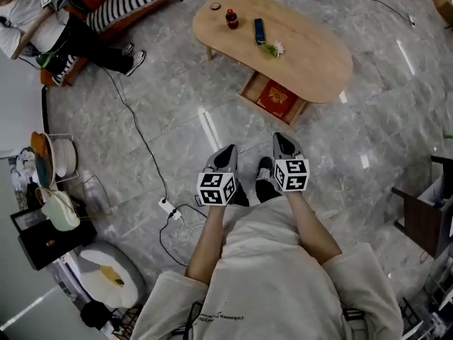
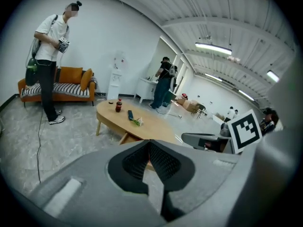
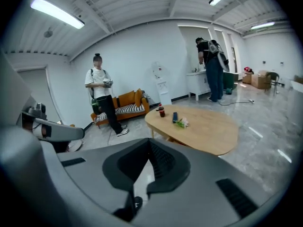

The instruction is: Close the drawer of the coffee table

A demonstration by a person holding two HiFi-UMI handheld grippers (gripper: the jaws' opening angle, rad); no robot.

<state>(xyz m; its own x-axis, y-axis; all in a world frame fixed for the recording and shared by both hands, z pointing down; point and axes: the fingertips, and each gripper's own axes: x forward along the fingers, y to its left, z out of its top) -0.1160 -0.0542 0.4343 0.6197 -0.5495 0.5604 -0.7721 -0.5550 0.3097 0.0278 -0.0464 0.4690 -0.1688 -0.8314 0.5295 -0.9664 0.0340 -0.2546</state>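
**A:** The room is showing a grey marble floor [image 1: 163, 119], with the oval wooden coffee table [image 1: 311, 59] standing well ahead of both claws. Where is the drawer sitting?

**B:** The drawer [image 1: 256, 85] is hanging open from the table's near side. It is straight beyond the tips of the right gripper [image 1: 282, 142], and ahead and to the right of the left gripper [image 1: 227, 152]. Something red [image 1: 277, 98] is lying in it, perhaps a box; it is showing too small to say.

**A:** Why are the jaws pressing together?

**B:** Both pairs are sitting fully closed on nothing. That is probably giving a blunt tip for pushing the drawer front, since no grasp seems needed.

**A:** And the arms?

**B:** Both forearms are reaching forward side by side from the chest. The claws are tilting downward toward the table, well apart from it.
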